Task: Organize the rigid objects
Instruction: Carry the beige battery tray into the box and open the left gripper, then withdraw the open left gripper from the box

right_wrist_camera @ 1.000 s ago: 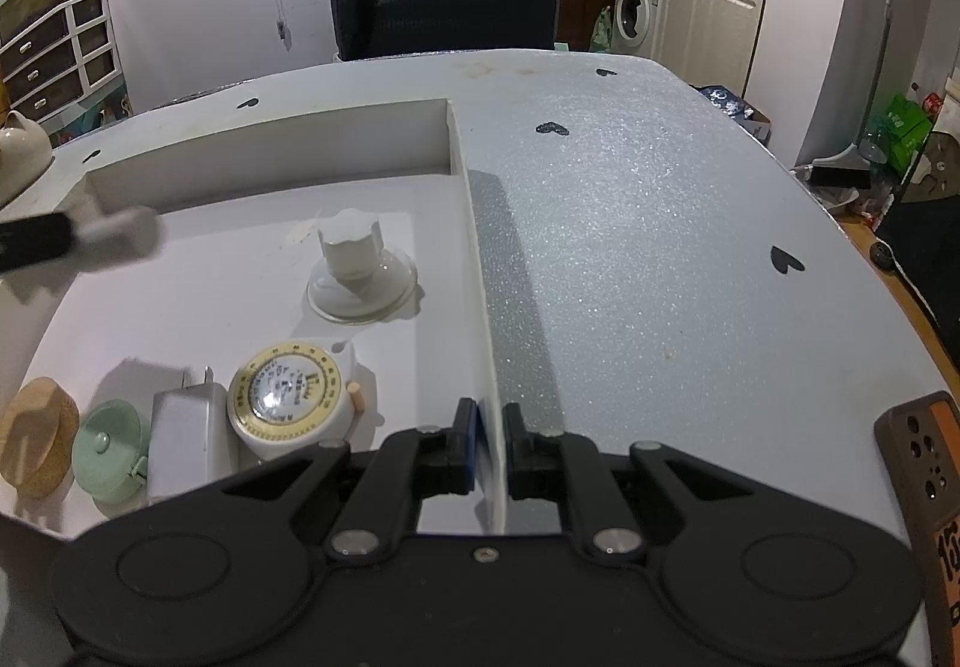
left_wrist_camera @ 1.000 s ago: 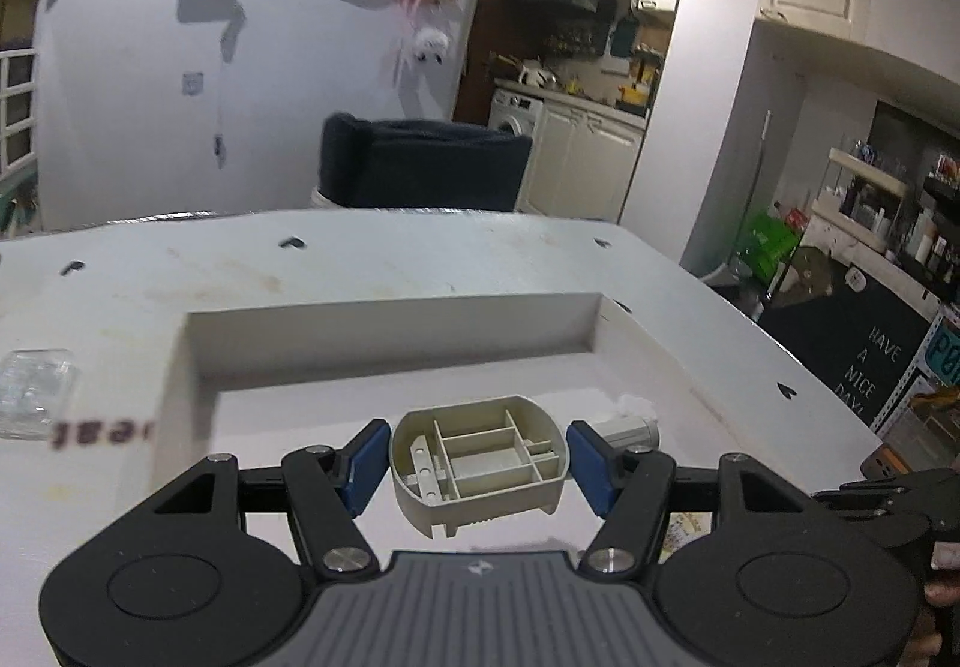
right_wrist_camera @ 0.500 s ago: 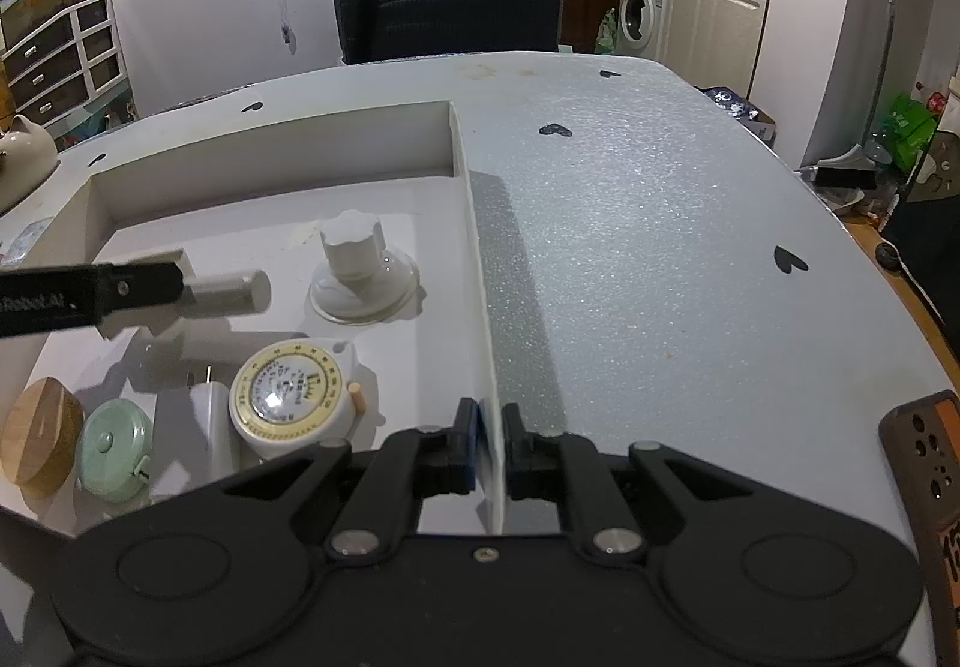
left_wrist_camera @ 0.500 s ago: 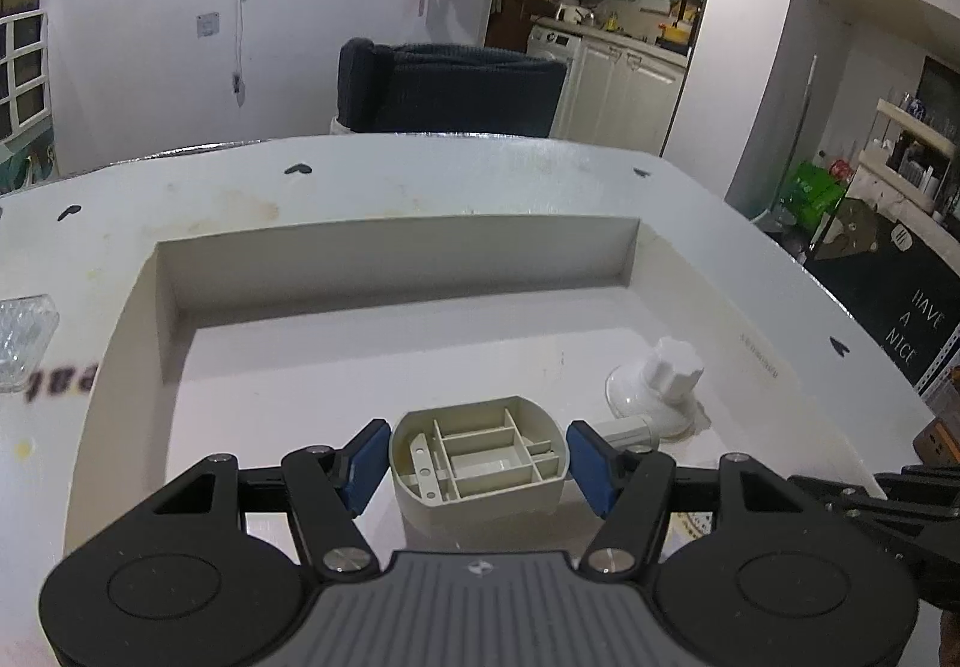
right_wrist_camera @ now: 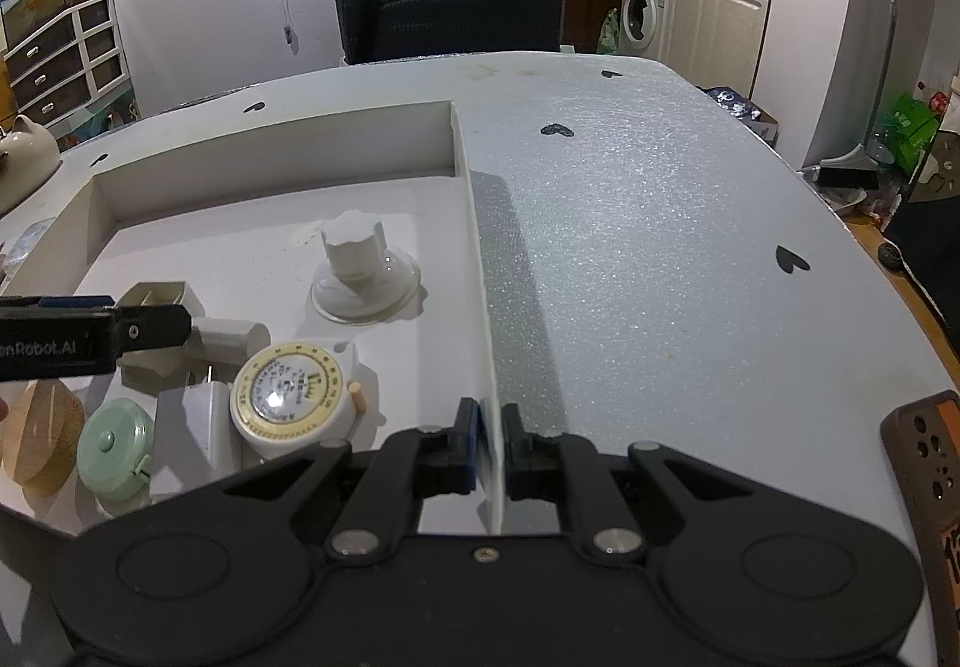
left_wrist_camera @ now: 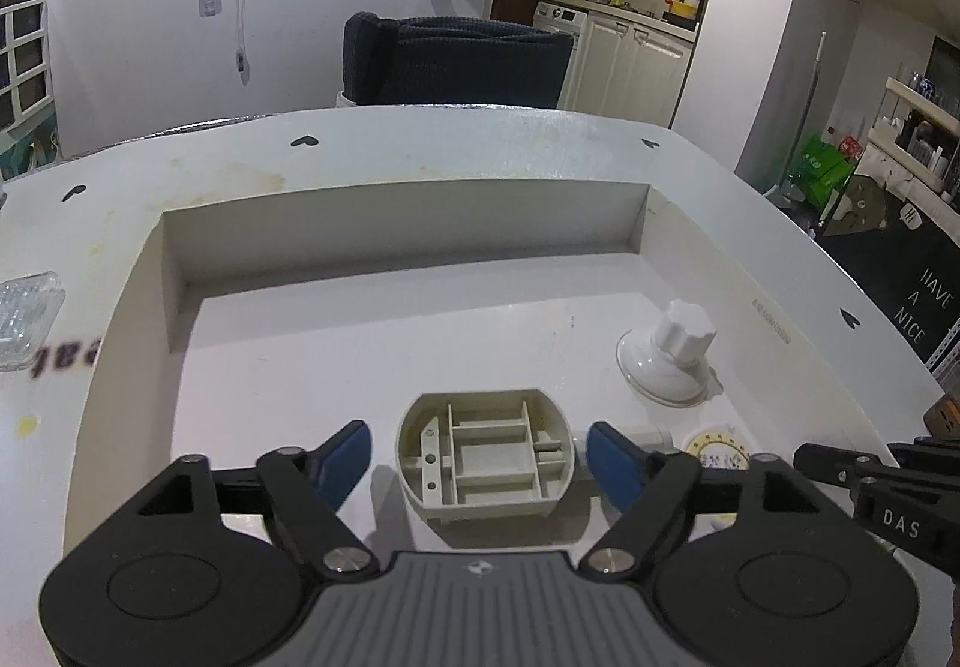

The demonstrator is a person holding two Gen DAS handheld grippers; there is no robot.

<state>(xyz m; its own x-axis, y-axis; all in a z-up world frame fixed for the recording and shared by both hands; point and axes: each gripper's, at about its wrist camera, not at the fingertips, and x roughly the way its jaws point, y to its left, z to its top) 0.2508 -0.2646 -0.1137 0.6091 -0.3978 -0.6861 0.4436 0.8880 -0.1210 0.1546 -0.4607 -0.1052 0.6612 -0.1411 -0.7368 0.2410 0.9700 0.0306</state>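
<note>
A beige ribbed plastic housing (left_wrist_camera: 483,454) rests on the floor of the white tray (left_wrist_camera: 396,214), open side up. My left gripper (left_wrist_camera: 479,454) is open, its blue pads apart on either side of the housing, not touching it. The housing also shows in the right wrist view (right_wrist_camera: 157,301), partly hidden behind the left gripper's finger. My right gripper (right_wrist_camera: 489,442) is shut on the tray's right wall (right_wrist_camera: 480,271) at its near end.
In the tray lie a white suction-cup knob (right_wrist_camera: 360,271), a round yellow-rimmed tape measure (right_wrist_camera: 291,397), a white charger (right_wrist_camera: 192,427), a green round tape (right_wrist_camera: 114,445) and a wooden piece (right_wrist_camera: 39,427). A clear packet (left_wrist_camera: 24,319) lies left of the tray, an orange-brown device (right_wrist_camera: 924,451) right.
My left gripper has lowered into the tray with the beige housing and opened, leaving the housing on the tray floor. My right gripper has stayed clamped on the tray wall.
</note>
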